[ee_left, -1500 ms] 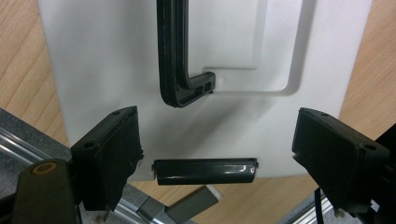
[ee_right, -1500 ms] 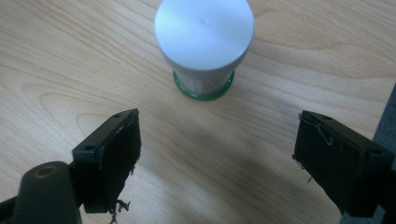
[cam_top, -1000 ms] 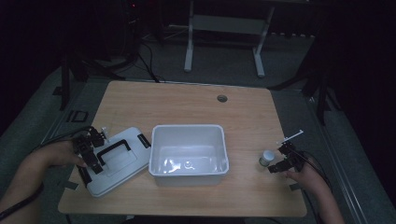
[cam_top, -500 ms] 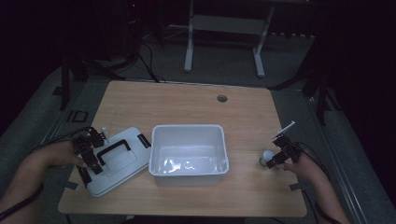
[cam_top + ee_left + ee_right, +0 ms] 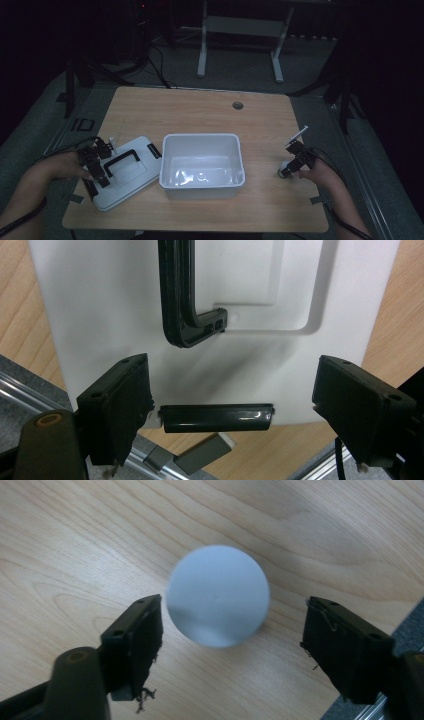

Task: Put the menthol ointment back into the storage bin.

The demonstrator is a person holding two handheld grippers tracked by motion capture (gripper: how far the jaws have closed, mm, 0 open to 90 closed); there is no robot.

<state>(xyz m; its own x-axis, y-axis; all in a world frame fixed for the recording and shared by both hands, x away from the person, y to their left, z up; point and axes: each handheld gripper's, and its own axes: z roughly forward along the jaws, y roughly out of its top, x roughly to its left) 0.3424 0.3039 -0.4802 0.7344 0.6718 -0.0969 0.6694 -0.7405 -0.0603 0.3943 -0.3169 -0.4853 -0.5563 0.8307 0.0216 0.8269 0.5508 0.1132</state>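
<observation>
The right gripper (image 5: 232, 645) hangs over the white ball (image 5: 217, 602) near the right edge of the counter (image 5: 200, 107); its fingers have just been closing, the ball sits between them, one pad beside it, the other still apart. So this looks like the grasp step: the squeeze has to finish before any lift toward the white bin (image 5: 202, 142). The left gripper (image 5: 230, 400), fingers spread, hovers over the lid (image 5: 100, 305), its black latch (image 5: 217, 418) between them.

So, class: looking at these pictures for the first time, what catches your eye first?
The open white bin at the middle of the wooden table. At its left lies a white lid with a black handle, the left gripper over it. At the right, the right gripper, jaws just closing, straddles a pale ball.
</observation>
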